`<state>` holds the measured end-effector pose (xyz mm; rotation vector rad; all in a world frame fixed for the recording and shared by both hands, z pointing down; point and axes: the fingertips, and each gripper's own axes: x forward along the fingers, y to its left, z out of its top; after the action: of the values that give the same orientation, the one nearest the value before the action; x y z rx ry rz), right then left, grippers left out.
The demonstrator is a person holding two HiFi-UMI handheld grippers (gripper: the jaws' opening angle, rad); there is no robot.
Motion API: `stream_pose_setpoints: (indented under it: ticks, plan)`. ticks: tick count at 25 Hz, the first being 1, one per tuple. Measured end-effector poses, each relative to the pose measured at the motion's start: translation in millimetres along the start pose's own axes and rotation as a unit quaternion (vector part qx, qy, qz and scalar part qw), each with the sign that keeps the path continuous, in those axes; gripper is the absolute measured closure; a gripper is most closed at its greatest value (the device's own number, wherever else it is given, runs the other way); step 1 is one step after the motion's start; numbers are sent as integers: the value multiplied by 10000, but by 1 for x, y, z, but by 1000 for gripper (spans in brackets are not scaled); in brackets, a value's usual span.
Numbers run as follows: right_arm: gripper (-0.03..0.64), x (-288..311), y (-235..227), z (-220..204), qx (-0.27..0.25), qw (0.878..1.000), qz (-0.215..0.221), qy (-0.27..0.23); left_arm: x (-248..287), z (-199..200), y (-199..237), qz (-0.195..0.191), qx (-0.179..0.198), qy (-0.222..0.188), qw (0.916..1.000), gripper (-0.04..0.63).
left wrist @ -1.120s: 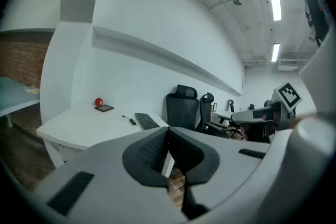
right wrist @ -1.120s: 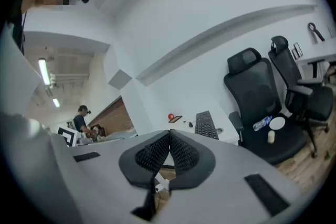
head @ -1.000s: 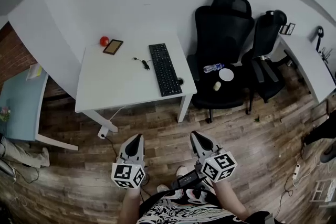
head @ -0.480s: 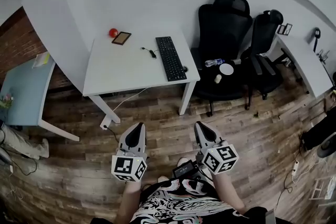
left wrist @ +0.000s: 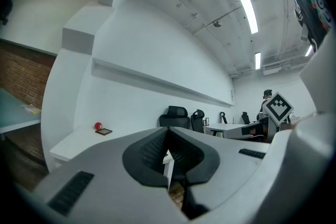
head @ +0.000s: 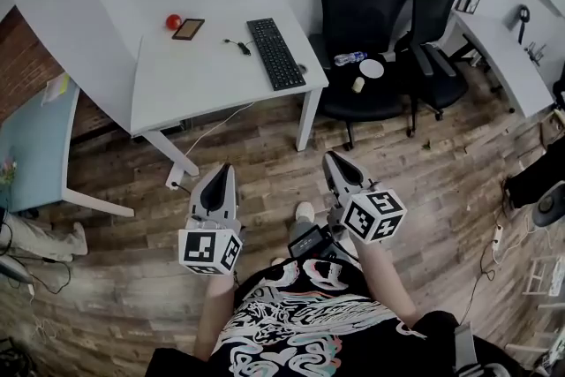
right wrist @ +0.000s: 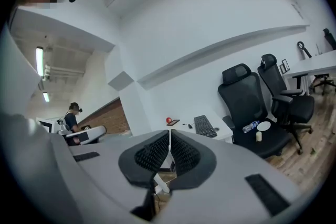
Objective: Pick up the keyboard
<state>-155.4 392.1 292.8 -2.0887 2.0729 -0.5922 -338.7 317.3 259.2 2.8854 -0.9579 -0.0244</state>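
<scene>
The black keyboard (head: pixel 274 54) lies on the right part of a white table (head: pixel 177 88), far ahead of both grippers; the right gripper view also catches the keyboard (right wrist: pixel 205 126). My left gripper (head: pixel 221 173) and right gripper (head: pixel 334 160) hover side by side over the wooden floor, well short of the table. Both are shut with nothing between the jaws. In their own views the left gripper (left wrist: pixel 168 136) and the right gripper (right wrist: pixel 169 136) show pads pressed together. The left gripper's body hides the keyboard in its own view.
On the table are a red ball (head: pixel 174 20), a small framed tablet (head: pixel 188 29), a cable (head: pixel 237 45) and a mouse (head: pixel 302 68). Right of it stand two black office chairs (head: pixel 362 0); one seat holds a bottle (head: pixel 349 59), a plate (head: pixel 372 68) and a cup (head: pixel 357 85).
Both grippers have moved forward toward the table and sit higher in the head view. The head camera has tipped, so the table now lies nearer the top edge. Both stay shut.
</scene>
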Motion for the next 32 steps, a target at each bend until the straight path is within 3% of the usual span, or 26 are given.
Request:
stream_pose_setpoints:
  ticks: [7,16,32]
  plan:
    - [588,37,-9,11,-172,9998,-39,-62,24,0,29,93,13,13,10000,579]
    - [588,123,-50,44,-1243,9921,-154,26,110,-1,75,331,-40,38,9994,580]
    - [588,280,-169,114,-1296,9908,213,312,309,4,125,878,101,294,9957,579]
